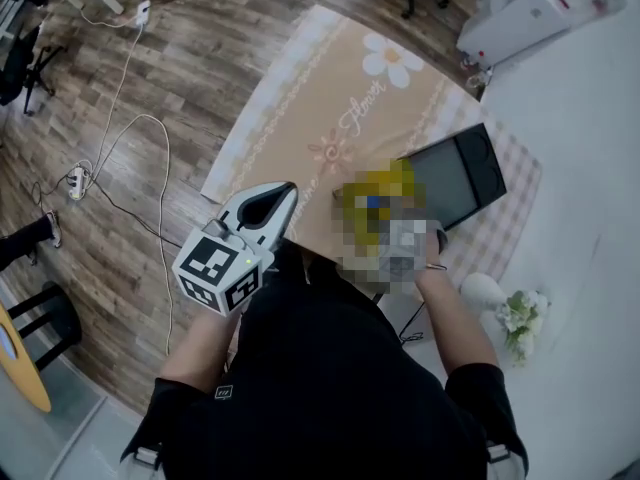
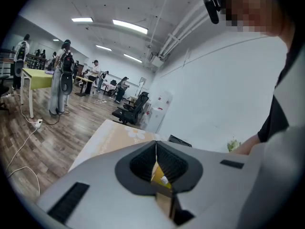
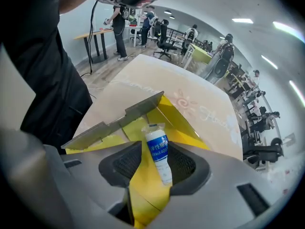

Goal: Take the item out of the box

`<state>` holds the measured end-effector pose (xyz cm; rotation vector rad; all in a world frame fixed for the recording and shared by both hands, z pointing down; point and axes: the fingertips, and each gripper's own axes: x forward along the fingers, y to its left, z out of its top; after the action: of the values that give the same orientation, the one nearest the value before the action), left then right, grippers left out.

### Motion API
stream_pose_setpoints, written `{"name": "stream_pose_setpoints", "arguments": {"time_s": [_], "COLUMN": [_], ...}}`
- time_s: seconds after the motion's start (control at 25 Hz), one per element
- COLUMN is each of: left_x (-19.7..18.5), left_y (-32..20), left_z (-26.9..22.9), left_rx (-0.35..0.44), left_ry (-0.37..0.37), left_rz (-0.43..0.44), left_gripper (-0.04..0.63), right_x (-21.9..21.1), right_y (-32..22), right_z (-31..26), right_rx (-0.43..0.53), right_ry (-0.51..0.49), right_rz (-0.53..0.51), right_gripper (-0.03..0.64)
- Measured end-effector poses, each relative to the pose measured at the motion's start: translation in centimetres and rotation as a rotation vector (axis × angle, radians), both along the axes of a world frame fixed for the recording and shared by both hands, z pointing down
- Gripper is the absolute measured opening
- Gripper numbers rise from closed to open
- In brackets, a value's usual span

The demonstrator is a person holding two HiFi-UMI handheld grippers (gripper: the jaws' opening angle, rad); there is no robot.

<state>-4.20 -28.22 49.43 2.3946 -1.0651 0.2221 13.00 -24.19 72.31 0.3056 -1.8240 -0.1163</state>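
The tube (image 3: 159, 159), white with a blue label, lies on an opened yellow flap of the box (image 3: 183, 123). Its long axis runs along the jaws of the right gripper (image 3: 156, 147). The broad end points away from the gripper toward the table's far edge, and the narrow end points back toward the gripper's base. Those jaws stand wide on either side of the tube and neither pad presses on it. The same yellow flap also passes between them. A grey inner flap of the box stands up just behind the tube.

Only the right gripper view shows the tube. In the head view a mosaic patch covers the right gripper and most of the box (image 1: 385, 188), leaving a yellow corner near the table's near edge. That corner is just beside the near left corner of a black flat panel (image 1: 460, 176). Whether the box rests on the flowered beige cloth (image 1: 330, 88) cannot be told.

The left gripper (image 1: 288, 194) is raised to the left of the box, apart from it in the head view. The left gripper view shows its jaws (image 2: 156, 149) closed together on a sliver of card (image 2: 161, 174), yellow and brown. Whether that sliver belongs to the box cannot be told.

A white vase (image 1: 485, 290) with flowers stands toward the table's right edge.
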Motion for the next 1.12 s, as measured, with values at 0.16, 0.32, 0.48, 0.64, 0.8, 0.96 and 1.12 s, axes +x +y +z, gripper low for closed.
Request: {"name": "stream_pose_setpoints", "arguments": {"time_s": [0.16, 0.32, 0.48, 0.64, 0.8, 0.96, 1.12], "left_x": [-0.7, -1.0, -1.7, -2.5, -3.2, -3.2, -2.4], "left_y": [0.6, 1.2, 1.4, 1.2, 0.7, 0.1, -0.5], "left_z": [-0.4, -1.2, -1.8, -2.9, -4.1, -5.4, -6.6], "left_rx": [0.005, 0.017, 0.027, 0.057, 0.091, 0.121, 0.15], "left_ry": [0.007, 0.012, 0.01, 0.003, -0.005, -0.006, -0.009], "left_rz": [-0.024, -0.034, -0.049, -0.069, -0.08, -0.079, -0.06], "left_gripper": [0.015, 0.015, 0.015, 0.015, 0.015, 0.015, 0.015], "right_x": [0.0, 0.0, 0.1, 0.1, 0.1, -0.2, -0.3], "right_y": [0.0, -0.5, -1.1, -1.0, -0.5, -0.4, -0.8], "right_z": [0.2, 0.5, 1.0, 1.1, 0.6, -2.0, -5.0], "right_rx": [0.015, 0.016, 0.021, 0.013, -0.01, -0.029, -0.027], "right_ry": [0.05, 0.068, 0.116, 0.131, 0.102, 0.007, -0.089], "right_rz": [-0.049, -0.052, -0.086, -0.092, -0.07, 0.006, 0.068], "right_gripper": [0.152, 0.15, 0.15, 0.149, 0.143, 0.138, 0.138]}}
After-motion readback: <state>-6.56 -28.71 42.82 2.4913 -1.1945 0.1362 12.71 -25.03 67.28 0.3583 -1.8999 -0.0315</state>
